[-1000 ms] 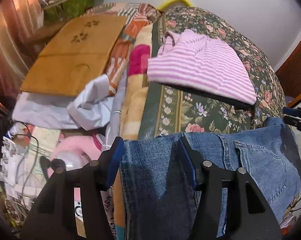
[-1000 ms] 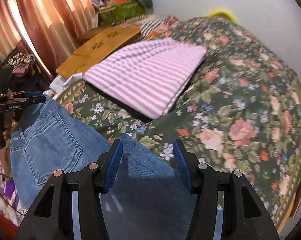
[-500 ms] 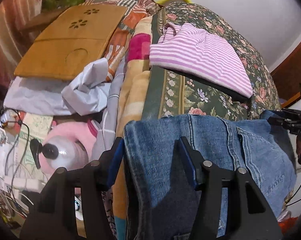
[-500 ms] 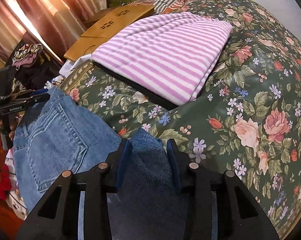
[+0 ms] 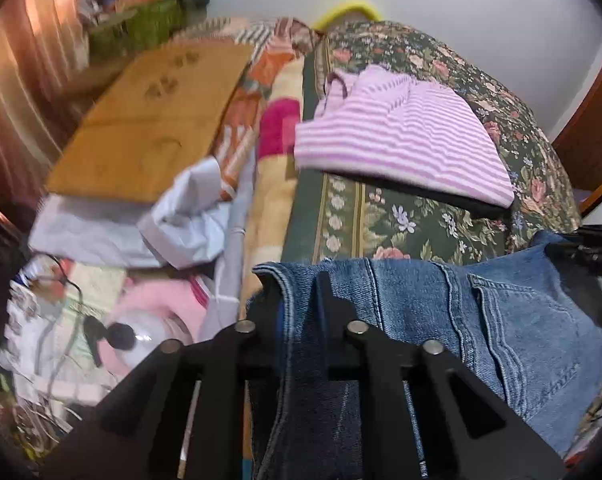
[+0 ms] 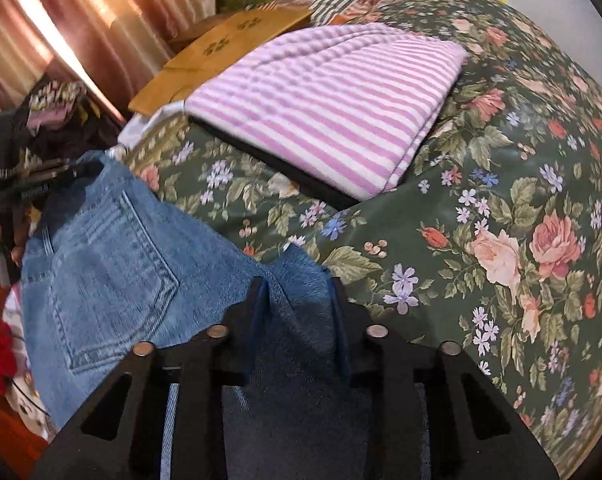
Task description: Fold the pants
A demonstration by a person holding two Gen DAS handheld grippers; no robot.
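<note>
Two claws grip one pair of blue jeans, and each has just been closing on the cloth.

From the left wrist view, the left claw (image 5: pixel 297 284) is clenched on the jeans (image 5: pixel 481 312) at the waistband edge, the denim bunched thick between its fingers. The jeans hang over the near edge of the floral bedspread (image 5: pixel 381 224), on the near side of the striped pink top (image 5: pixel 401 140), a back pocket facing the camera. The other claw shows at the far right edge of this view, at the opposite corner of the waist.

From the right wrist view, the right claw (image 6: pixel 299 292) pinches a fold of the same jeans (image 6: pixel 113 248), again on the near side of the striped pink top (image 6: pixel 333 104), with the floral bedspread (image 6: pixel 501 208) between them.

Denim is heavy, fairly stiff and not slippery; it should hold a crease but will drag on the bedspread. Seamed waist corners look the surest hold, since several layers give the fingers bulk to bite.
</note>
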